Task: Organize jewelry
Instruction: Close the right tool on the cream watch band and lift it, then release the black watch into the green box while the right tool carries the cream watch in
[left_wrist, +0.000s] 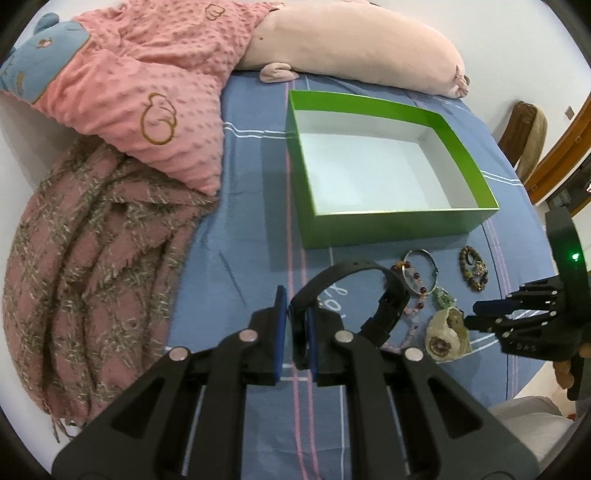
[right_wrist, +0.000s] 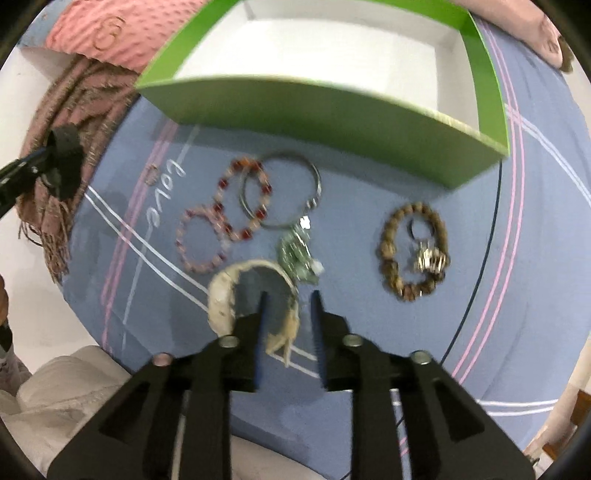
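My left gripper (left_wrist: 295, 306) is shut on a black watch strap (left_wrist: 351, 288) and holds it above the blue bedsheet; it also shows in the right wrist view (right_wrist: 64, 162). An open green box (left_wrist: 384, 170) with a white inside lies ahead, seen close in the right wrist view (right_wrist: 332, 114). My right gripper (right_wrist: 288, 302) is open, its fingers on either side of the strap of a cream watch (right_wrist: 229, 295), which also shows in the left wrist view (left_wrist: 445, 332). Beaded bracelets (right_wrist: 236, 206), a silver bangle (right_wrist: 280, 192), a green trinket (right_wrist: 295, 258) and a brown bead bracelet (right_wrist: 413, 247) lie on the sheet.
A pink dotted pillow (left_wrist: 147, 92), a pink woven scarf (left_wrist: 92, 240) and a long pink plush (left_wrist: 351, 40) lie on the bed to the left and behind the box. A wooden chair (left_wrist: 532, 133) stands at the right. White fabric (right_wrist: 74, 387) lies at the bed's near edge.
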